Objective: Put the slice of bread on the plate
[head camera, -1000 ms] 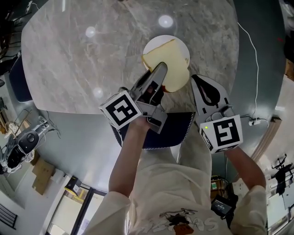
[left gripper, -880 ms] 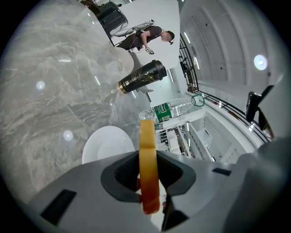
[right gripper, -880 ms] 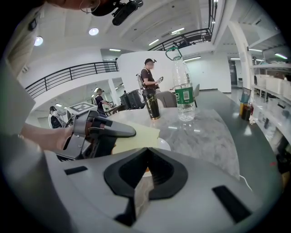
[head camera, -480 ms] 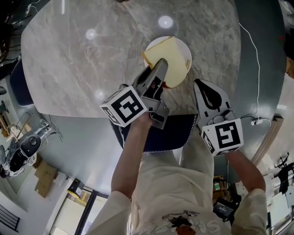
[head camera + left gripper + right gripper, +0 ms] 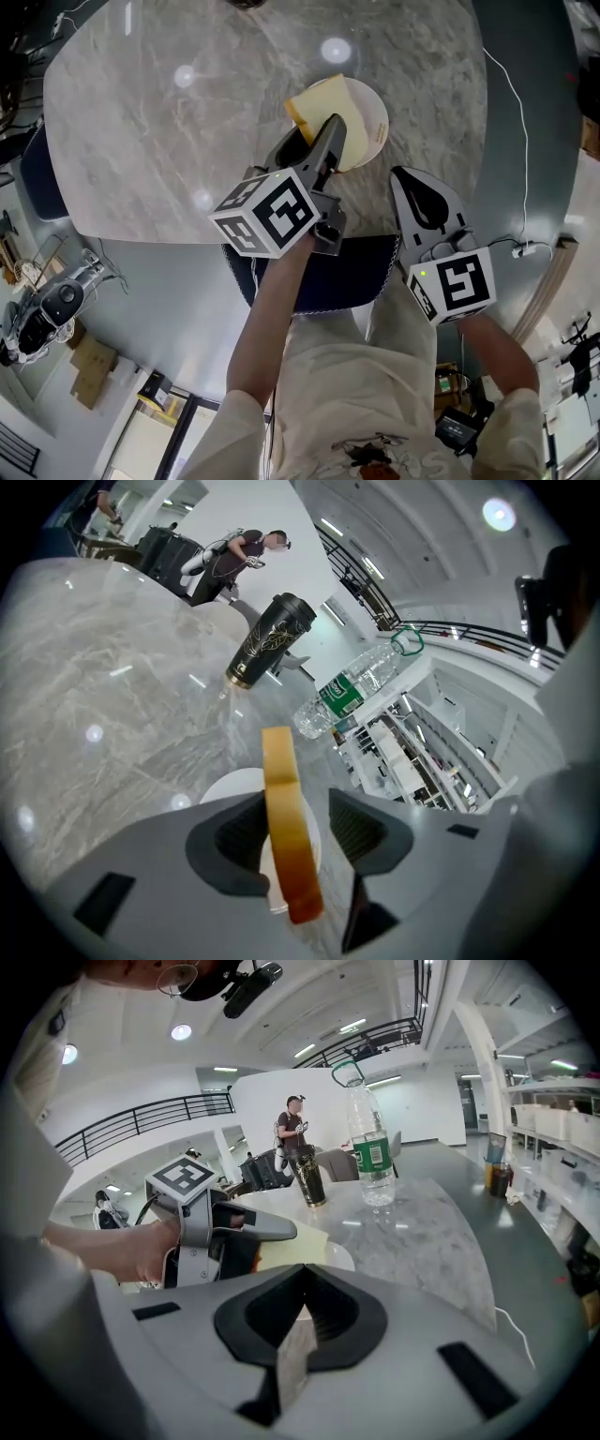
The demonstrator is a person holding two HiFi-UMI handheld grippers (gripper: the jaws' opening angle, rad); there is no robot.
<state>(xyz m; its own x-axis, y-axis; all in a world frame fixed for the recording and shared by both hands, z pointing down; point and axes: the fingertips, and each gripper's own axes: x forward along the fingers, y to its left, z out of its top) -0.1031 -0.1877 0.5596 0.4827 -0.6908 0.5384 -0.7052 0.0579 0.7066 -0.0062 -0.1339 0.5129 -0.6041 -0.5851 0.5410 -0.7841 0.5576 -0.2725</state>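
The table [image 5: 141,141] is a rounded slab of grey-veined marble, polished enough to throw back round spots of ceiling light. Right of its middle sits a round white plate [image 5: 380,122], smooth and glossy. Our left hand-held gripper [image 5: 300,829] reaches over the plate's left part. Its grey shell ends in dark ribbed pads, and these have just been spreading. The slice of bread [image 5: 281,799] stands on edge between them, close against the left pad and clear of the right one. The slice is thin and flat, pale cream on its face, with a tan crust that darkens to brown at the near end. Towards the table's far edge stand a dark tumbler [image 5: 267,639] with a gold leaf pattern and a clear, ribbed plastic bottle [image 5: 352,691] with a green label. Our right hand-held gripper [image 5: 300,1302] hangs over the table's near edge at the right. Its black pads are pressed together with nothing between them.

The left hand-held gripper's body covers the lower edge of the slice, so we cannot tell whether it rests on the plate. From above, the slice hides much of the plate's left rim, and one corner of it juts past that rim.
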